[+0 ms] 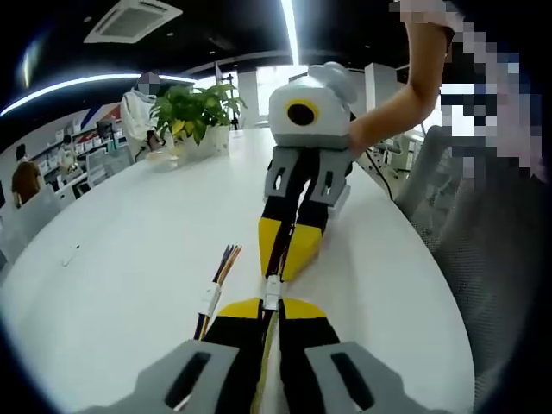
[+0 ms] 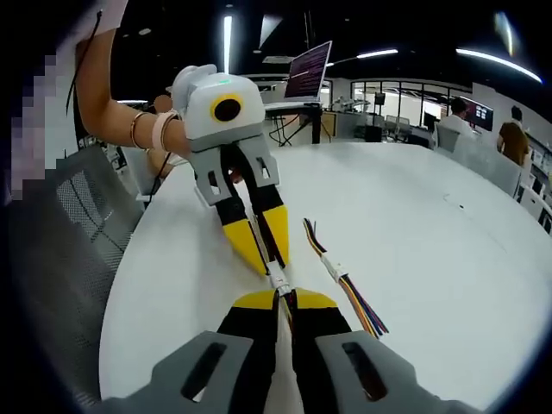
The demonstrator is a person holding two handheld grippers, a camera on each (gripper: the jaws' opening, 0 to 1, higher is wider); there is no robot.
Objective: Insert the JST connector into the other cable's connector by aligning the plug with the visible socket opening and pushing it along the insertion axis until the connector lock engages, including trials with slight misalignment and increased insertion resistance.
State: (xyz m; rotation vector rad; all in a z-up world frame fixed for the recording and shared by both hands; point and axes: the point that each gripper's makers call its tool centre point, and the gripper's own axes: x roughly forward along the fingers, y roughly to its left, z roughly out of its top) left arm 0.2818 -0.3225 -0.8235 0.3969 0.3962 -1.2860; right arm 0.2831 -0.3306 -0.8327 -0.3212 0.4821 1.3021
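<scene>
My two grippers meet tip to tip low over the white table (image 1: pixel 129 241). In the left gripper view, my left gripper (image 1: pixel 271 307) is shut on a thin cable end. A small white JST connector (image 1: pixel 272 291) bridges the gap to the right gripper (image 1: pixel 280 269), which comes in from above, also shut. In the right gripper view, my right gripper (image 2: pixel 285 300) is shut just below the white connector (image 2: pixel 278 280). The left gripper (image 2: pixel 267 261) pinches the connector's far end. I cannot tell whether the two halves are fully seated.
A spare multicoloured ribbon cable (image 1: pixel 217 274) (image 2: pixel 343 278) with a white connector lies on the table beside the grippers. A potted plant (image 1: pixel 195 112) stands at the far end. A mesh chair (image 2: pixel 78 220) and the table edge (image 1: pixel 431 276) are close by.
</scene>
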